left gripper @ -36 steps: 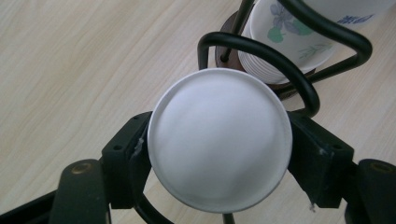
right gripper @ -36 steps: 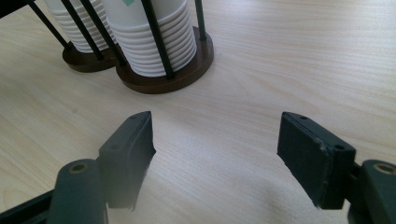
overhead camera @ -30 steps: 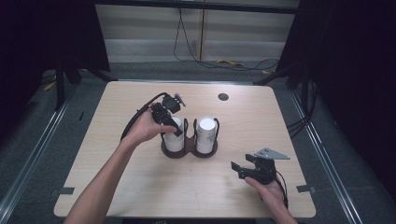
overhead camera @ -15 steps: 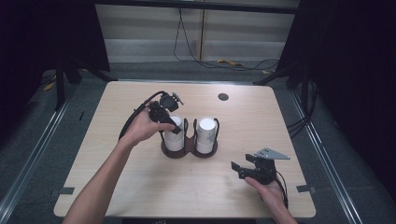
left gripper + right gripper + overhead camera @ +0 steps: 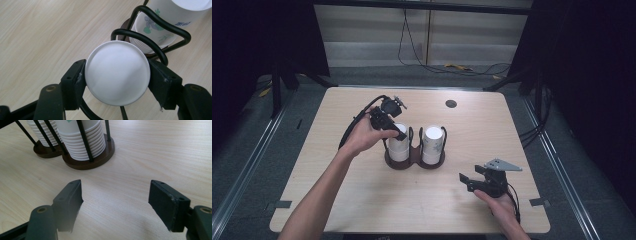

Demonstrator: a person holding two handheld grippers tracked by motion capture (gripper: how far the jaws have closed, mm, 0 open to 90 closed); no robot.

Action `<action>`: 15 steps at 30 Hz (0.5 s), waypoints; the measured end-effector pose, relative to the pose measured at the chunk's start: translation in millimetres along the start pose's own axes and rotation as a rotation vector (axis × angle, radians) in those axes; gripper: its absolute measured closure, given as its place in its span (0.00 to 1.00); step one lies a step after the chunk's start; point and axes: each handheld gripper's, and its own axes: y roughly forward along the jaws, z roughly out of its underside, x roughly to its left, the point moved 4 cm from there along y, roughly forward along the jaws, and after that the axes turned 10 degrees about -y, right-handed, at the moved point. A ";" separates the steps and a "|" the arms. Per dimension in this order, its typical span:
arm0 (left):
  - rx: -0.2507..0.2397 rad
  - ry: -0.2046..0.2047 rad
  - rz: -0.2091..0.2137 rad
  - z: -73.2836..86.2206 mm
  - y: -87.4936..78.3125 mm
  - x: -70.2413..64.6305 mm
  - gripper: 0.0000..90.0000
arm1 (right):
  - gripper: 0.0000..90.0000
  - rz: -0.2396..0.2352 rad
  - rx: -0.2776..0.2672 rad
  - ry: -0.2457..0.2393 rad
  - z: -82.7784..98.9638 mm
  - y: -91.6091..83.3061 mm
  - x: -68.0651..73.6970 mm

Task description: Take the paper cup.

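A dark wooden two-post cup holder (image 5: 414, 163) with black wire loops stands mid-table. It holds two stacks of upside-down white paper cups, the left stack (image 5: 399, 148) and the right stack (image 5: 432, 142). My left gripper (image 5: 396, 131) is at the top of the left stack. In the left gripper view its jaws press both sides of the top cup (image 5: 117, 75), whose round white bottom faces the camera. The flower-printed right stack (image 5: 160, 22) sits behind it. My right gripper (image 5: 467, 181) rests low near the table's front right, open, its jaws wide apart over bare wood (image 5: 115, 195).
A small dark round grommet (image 5: 451, 104) sits in the tabletop at the back right. The holder's base (image 5: 100, 157) and ribbed cup rims (image 5: 82, 142) lie just ahead of the right gripper. Black cables run over the floor behind the table.
The left hand and its gripper have shifted only slightly at the top of the left stack. The right gripper has stayed where it was.
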 end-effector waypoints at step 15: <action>-0.046 -0.015 0.002 0.9 -6.6 2.5 0.41 | 0.30 0.007 0.001 0.000 0.1 -0.2 -0.2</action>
